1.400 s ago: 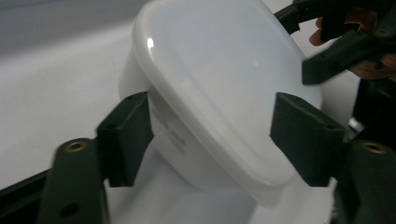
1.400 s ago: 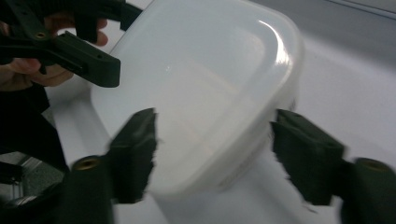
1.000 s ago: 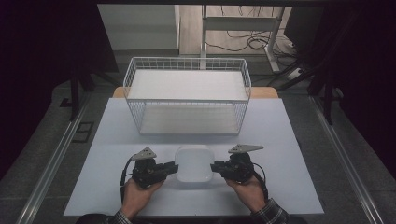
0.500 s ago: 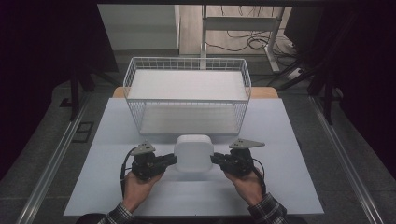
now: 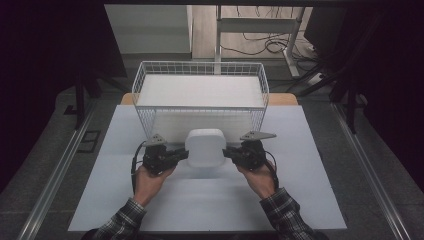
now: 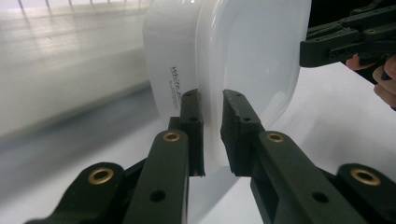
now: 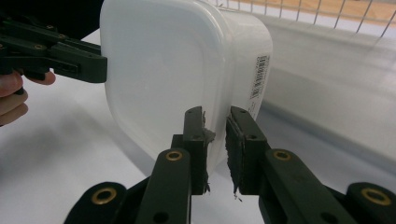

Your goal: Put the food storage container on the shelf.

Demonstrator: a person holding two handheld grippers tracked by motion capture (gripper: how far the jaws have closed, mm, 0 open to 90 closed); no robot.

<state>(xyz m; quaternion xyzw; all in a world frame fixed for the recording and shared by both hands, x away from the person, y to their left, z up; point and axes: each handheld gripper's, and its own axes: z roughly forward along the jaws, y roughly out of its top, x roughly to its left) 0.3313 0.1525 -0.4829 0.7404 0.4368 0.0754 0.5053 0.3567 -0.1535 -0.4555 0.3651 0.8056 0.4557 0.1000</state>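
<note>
One white plastic container (image 5: 205,148) hangs between two grippers above the white table (image 5: 310,165), just in front of the one wire basket (image 5: 200,95) that stands at the far side. The container is tipped up so that its lid faces the person.

The left gripper (image 5: 181,156) has its two jaws nearly closed on the container's left rim; the right gripper (image 5: 229,152) pinches the right rim the same way. Each is held by one hand, the left hand (image 5: 149,181) and the right hand (image 5: 257,176), with a plaid sleeve (image 5: 122,220) behind each wrist. A grey three-cornered plate sits on top of each gripper, and a cable loops from each.

From above, the container reads as a plain rounded square. The left gripper view adds what the high view cannot give: the left gripper (image 6: 211,100) has the lid's edge in the narrow gap between its two pads, and a line of small print runs down the container's side wall (image 6: 177,84). The other gripper's jaws reach in at the upper right, on the far rim.

The right gripper view shows the right gripper (image 7: 215,116) clamped on the rim, with frayed padding on its jaws, and a barcode label (image 7: 259,77) on the container's side. The basket's wires (image 7: 327,14) cross the top of that view.
</note>
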